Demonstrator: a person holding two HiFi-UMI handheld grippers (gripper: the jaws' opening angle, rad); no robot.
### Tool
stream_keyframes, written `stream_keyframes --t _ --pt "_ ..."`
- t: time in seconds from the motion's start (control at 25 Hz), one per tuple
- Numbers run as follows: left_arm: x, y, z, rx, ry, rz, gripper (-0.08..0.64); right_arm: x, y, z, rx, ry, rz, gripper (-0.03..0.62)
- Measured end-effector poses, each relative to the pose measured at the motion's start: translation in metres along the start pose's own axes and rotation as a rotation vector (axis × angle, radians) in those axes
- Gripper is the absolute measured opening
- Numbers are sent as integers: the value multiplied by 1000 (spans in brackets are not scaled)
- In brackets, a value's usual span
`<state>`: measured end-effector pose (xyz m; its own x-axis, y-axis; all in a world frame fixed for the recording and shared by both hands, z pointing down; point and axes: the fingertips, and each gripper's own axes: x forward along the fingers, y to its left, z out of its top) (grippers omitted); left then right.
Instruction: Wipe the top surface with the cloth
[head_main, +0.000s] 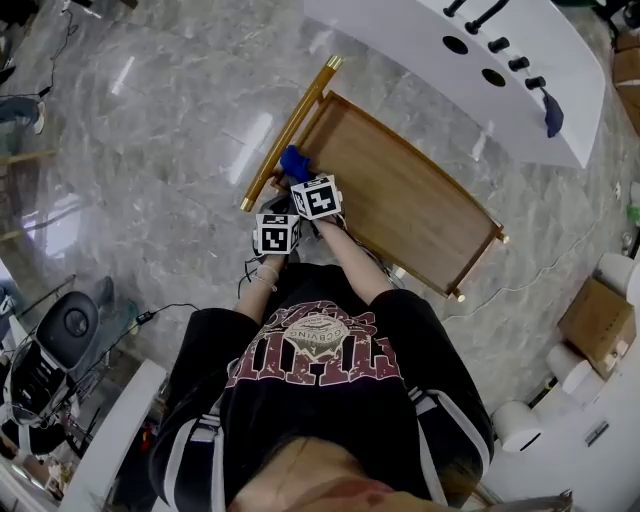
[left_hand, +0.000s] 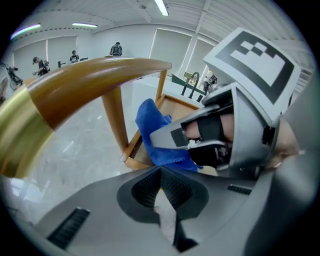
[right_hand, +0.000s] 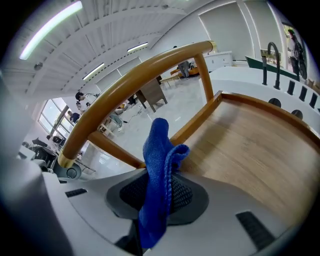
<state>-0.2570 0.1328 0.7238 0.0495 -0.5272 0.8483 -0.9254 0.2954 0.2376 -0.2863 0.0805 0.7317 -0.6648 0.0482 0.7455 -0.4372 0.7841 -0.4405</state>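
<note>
The right tool (right_hand: 159, 195) is pictured clamped on a blue cloth (right_hand: 160, 160), which stands bunched and upright from between its jaws. The cloth is held at the corner of the wooden surface (head_main: 410, 200) nearest the curved, brass-capped handle rail (head_main: 290, 130), just over the raised rim (right_hand: 200, 117). Whether the cloth is touching the wood cannot be told. The left tool (left_hand: 161, 187) is held just beside the right one, outside the surface's edge and close to the rail's near end, its jaws pressed together with nothing between them. A white counter (head_main: 430, 70) fitted with black taps is seen beyond the surface's far edge, on a grey marble floor (head_main: 150, 150).
</note>
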Motion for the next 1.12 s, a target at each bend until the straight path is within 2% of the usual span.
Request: stream_keyframes --t 0.28,0.72,1.12 --pt "4 -3 -6 15 18 -18 48 1 -3 -4 -97 -3 -36 89" --pt "5 -11 2 82 32 -20 48 -11 -8 -11 -115 7 -19 87" --pt "14 -33 3 90 50 -47 48 -30 -25 -26 -109 -3 -41 87"
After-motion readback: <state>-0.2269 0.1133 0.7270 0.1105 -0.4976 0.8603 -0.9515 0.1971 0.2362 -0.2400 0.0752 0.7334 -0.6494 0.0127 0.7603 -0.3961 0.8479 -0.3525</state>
